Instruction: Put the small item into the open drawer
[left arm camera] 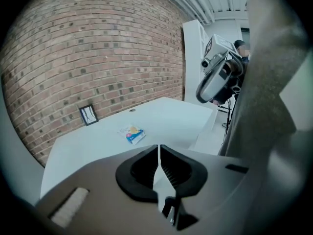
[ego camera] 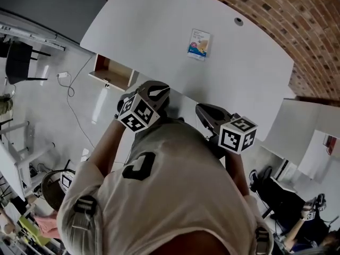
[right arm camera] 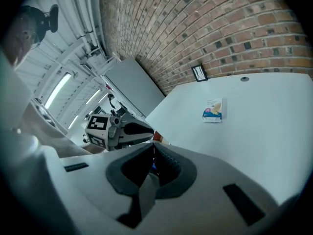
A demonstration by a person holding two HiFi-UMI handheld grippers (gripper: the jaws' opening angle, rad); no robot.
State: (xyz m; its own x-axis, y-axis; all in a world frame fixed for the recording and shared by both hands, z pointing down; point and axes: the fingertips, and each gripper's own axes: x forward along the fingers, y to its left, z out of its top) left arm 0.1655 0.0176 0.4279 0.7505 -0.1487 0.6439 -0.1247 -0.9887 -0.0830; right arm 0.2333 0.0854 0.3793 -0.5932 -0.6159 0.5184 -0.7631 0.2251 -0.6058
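Closest to the person's chest, the left gripper (ego camera: 157, 91) and the right gripper (ego camera: 204, 110) are held side by side, just before the near edge of the white desk (ego camera: 159, 25). Both point forward and somewhat downward, with their marker cubes turned up toward the head. In each gripper view the two jaws are pressed together with only a thin slit between them, and nothing is between them, so both claws are closed and empty.

A little farther, at the desk's left side, the open drawer (ego camera: 110, 72) shows its wooden inside. Farther again, the small packet (ego camera: 199, 44) lies flat on the middle of the desk, well apart from both grippers and from the drawer.

I judge the step is the reach toward the packet. To do it well, the chosen claw should open before it arrives, come in low, and pinch one thin edge, because a flat packet gives little to hold.

Behind stand a small picture frame (left arm camera: 88, 115) and the brick wall (left arm camera: 98, 43).
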